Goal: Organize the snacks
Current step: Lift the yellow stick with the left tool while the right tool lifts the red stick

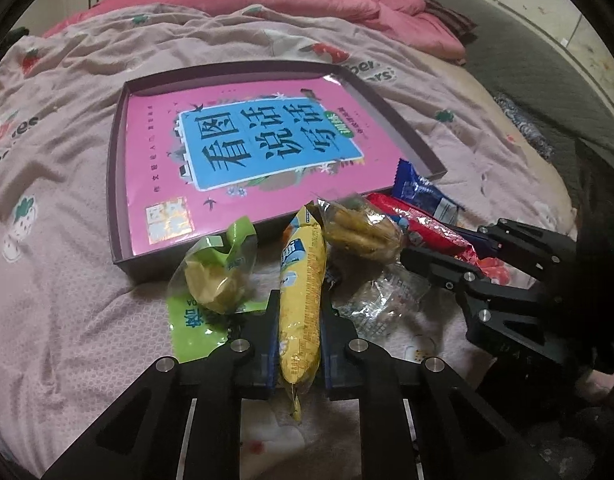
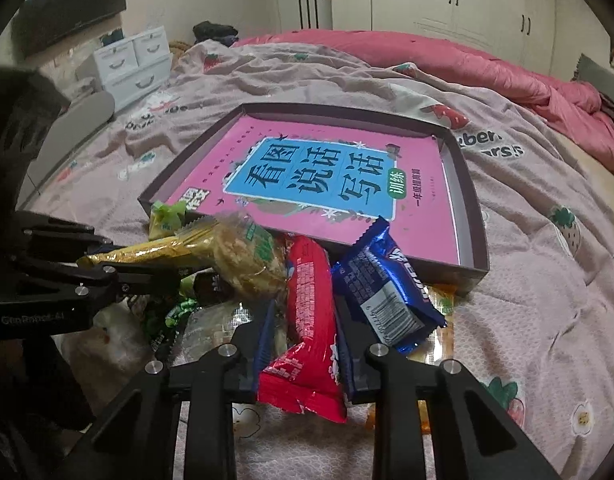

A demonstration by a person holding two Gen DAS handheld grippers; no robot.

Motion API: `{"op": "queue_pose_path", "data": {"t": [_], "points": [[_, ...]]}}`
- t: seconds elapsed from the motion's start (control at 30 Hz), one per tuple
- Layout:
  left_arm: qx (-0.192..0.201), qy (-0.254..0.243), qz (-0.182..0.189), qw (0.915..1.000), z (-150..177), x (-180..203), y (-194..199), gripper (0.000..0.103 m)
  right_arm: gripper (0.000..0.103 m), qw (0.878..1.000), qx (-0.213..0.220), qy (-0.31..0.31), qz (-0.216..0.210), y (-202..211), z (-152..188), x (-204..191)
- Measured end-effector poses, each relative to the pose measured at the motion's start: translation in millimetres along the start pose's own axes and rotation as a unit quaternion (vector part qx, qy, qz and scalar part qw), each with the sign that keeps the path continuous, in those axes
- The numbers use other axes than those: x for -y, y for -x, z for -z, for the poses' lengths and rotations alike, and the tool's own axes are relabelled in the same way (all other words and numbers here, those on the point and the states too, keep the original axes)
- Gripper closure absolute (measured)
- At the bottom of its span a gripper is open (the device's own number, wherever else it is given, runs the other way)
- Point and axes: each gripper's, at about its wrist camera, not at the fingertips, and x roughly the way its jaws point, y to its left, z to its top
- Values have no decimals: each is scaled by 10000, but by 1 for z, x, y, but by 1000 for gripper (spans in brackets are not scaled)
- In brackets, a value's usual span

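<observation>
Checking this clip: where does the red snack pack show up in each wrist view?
Left wrist: red pack at right of centre, between the blue pack and the right gripper, part hidden.
Right wrist: red pack at bottom centre, clamped between the right gripper's fingers.
Shared landmark: the tray holding the pink book.

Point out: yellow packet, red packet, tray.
yellow packet (image 1: 301, 280), left wrist view, middle of its body
red packet (image 2: 311, 304), right wrist view, middle of its body
tray (image 1: 118, 184), left wrist view, its left wall
</observation>
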Motion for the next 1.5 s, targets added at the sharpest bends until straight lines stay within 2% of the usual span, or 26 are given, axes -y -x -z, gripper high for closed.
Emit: {"op": "queue_pose_path", "data": {"t": [0.13, 0.33, 0.67, 0.87, 1.1, 1.4, 1.5], "points": [[179, 65, 165, 9997, -1, -2, 12, 87, 79, 9995, 235, -198, -100, 13, -2, 8], [407, 150, 279, 9987, -3, -4, 25, 87, 81, 9989, 295, -301, -191, 18, -4, 12], [442, 175, 307, 9984, -3, -6, 26, 87, 80, 9993, -264, -230, -134, -7, -2, 8], [502, 182, 333, 9980, -4, -6, 29, 87, 81, 9991, -246, -176, -292, -13, -4, 8], [817, 281, 411, 9954, -7, -12, 44, 87, 81, 9931, 362, -817, -765, 21, -10, 30], [939, 341, 367, 9943, -14, -16, 50, 87, 83, 9903, 846, -844, -701, 41, -29, 39], [940, 340, 352, 9944, -14, -16, 49, 87, 83, 9928, 705, -736, -626, 39, -32, 37]]}}
